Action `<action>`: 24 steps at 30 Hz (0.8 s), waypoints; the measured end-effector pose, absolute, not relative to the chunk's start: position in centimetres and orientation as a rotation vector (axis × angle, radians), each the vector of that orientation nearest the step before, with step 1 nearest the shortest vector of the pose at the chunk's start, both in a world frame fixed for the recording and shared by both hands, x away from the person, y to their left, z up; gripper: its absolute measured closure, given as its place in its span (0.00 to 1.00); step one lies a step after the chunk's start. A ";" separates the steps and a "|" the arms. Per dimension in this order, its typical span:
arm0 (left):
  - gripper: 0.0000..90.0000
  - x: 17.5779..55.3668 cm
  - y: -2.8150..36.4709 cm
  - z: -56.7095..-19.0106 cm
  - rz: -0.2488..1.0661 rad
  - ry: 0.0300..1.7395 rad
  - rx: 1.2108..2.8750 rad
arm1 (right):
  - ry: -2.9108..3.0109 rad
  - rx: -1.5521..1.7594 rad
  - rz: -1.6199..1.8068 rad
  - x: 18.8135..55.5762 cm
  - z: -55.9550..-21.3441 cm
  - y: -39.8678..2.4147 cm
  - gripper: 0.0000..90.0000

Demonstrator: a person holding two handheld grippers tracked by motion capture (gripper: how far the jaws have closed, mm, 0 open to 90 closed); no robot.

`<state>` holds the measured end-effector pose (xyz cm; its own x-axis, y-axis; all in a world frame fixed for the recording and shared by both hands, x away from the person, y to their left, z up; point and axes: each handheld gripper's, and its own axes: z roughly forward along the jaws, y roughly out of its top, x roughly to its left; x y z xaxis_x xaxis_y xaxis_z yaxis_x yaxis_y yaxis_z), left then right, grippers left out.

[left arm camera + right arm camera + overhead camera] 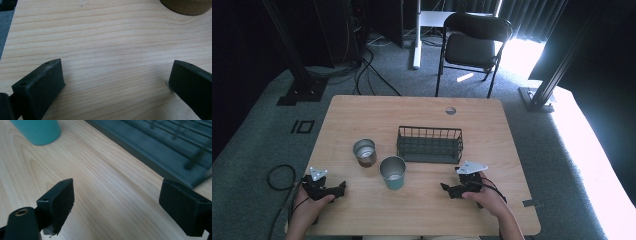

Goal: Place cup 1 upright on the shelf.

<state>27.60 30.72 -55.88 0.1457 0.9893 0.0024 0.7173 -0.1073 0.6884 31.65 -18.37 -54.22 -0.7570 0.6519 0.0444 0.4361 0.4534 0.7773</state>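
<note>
A teal cup point(393, 173) stands near the table's middle front, with a brown metal cup point(365, 152) just left and behind it. A black wire basket point(430, 144) sits behind them at the centre. My left gripper point(343, 187) rests at the front left, open, nothing between its jaws; its own view has the gripper point(116, 83) over bare wood and the brown cup's base point(186, 6) at the top right. My right gripper point(445, 188) is at the front right, open and empty; its own view has the gripper point(116, 201), the teal cup point(37, 131) and the basket point(160, 147).
The wooden table point(362, 112) has a round cable hole point(451, 110) at the back right. A black chair point(472, 42) stands behind the table on grey carpet. Cables lie on the floor at the left point(279, 176).
</note>
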 end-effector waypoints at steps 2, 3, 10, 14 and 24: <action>0.01 27.6 30.7 -55.9 0.652 1.626 1.888 | 2.462 0.914 1.199 31.7 -54.2 -17.7 0.14; 0.01 27.6 30.7 -55.9 0.652 1.627 1.888 | 2.469 0.906 1.202 31.6 -54.2 -17.4 0.14; 0.01 27.6 30.7 -55.9 0.652 1.627 1.888 | 2.501 0.841 1.232 31.7 -54.1 -15.4 0.14; 0.01 27.6 30.7 -55.9 0.652 1.627 1.888 | 2.518 0.804 1.253 31.7 -54.1 -14.3 0.14; 0.01 27.6 30.7 -55.9 0.652 1.626 1.888 | 2.555 0.713 1.304 31.7 -53.7 -11.8 0.19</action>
